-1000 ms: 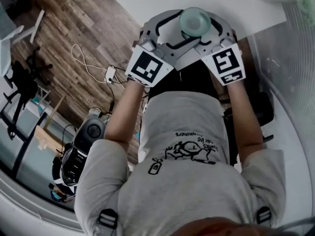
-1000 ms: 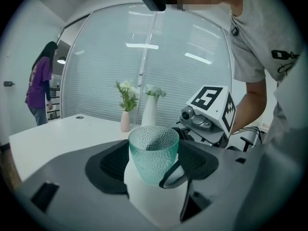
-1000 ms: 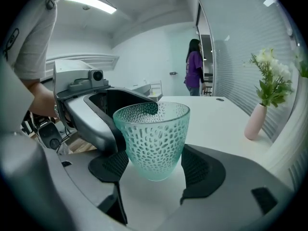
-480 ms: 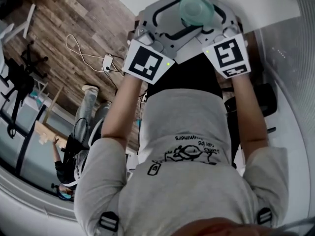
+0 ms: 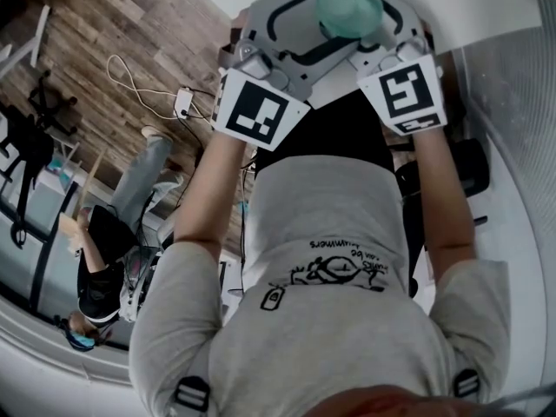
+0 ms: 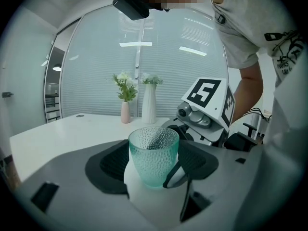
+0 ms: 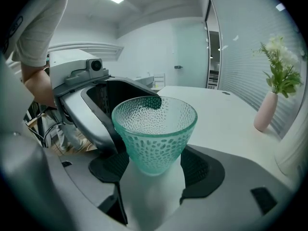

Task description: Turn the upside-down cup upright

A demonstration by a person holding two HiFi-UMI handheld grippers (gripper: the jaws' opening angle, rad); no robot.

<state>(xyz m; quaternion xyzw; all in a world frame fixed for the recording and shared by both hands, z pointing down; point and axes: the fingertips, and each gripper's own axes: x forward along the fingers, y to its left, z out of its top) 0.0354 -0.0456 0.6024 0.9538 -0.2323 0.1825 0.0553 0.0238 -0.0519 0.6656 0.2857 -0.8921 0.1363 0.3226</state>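
Note:
A teal dimpled glass cup (image 5: 347,7) stands upright, mouth up, on the white table (image 5: 469,7) near its front edge. My left gripper (image 5: 300,29) reaches to it from the left and my right gripper (image 5: 387,29) from the right. In the left gripper view the cup (image 6: 153,155) sits between the spread dark pads of the left gripper (image 6: 154,179), with gaps on both sides. The right gripper view shows the cup (image 7: 154,134) the same way inside the right gripper (image 7: 154,179). Both grippers are open, and neither pad touches the glass.
A pink vase (image 6: 125,112) and a white vase (image 6: 148,107) with flowers stand at the table's far side. On the wooden floor to the left lie a cable and power block (image 5: 182,102). Another person (image 5: 104,259) is on the floor at lower left.
The grippers and cup sit a little higher in the head view, still arranged the same way. A person has come into sight on the floor at the left.

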